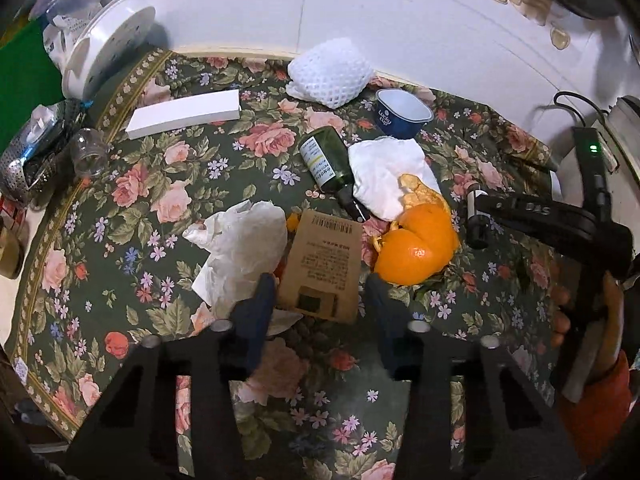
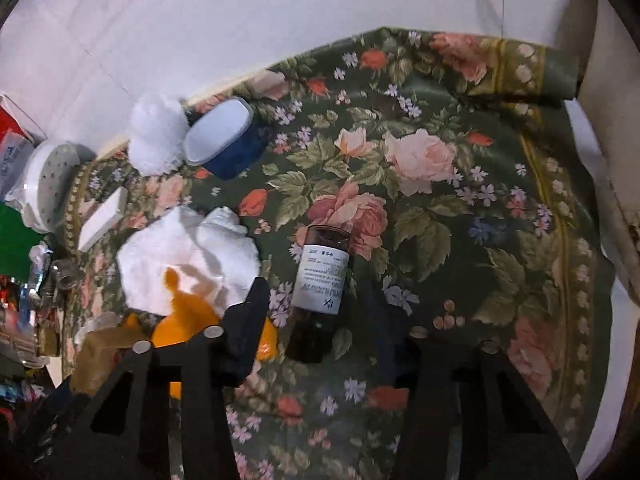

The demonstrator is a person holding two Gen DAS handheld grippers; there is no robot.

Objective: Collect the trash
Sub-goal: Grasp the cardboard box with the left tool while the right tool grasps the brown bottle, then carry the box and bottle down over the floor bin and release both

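Observation:
On the floral tablecloth (image 1: 132,248) lies a flat brown cardboard box (image 1: 320,264), and my left gripper (image 1: 318,304) stands over its near end. One finger is on each side of the box, with thin gaps showing. In the right wrist view a brown bottle with a white label (image 2: 320,280) lies between the fingers of my right gripper (image 2: 316,320). Cloth shows on both sides of the bottle, so the jaws are open. Other trash nearby: orange peel (image 1: 416,248), a white tissue (image 1: 388,176), a crumpled white wrapper (image 1: 240,248) and a green bottle (image 1: 328,160).
A blue cup (image 1: 402,114), a white foam net (image 1: 330,72) and a white box (image 1: 184,114) lie toward the wall. A white round container (image 1: 108,44), a glass jar (image 1: 88,152) and a metal steamer (image 1: 32,164) crowd the left edge. A hand (image 1: 560,312) shows at the right.

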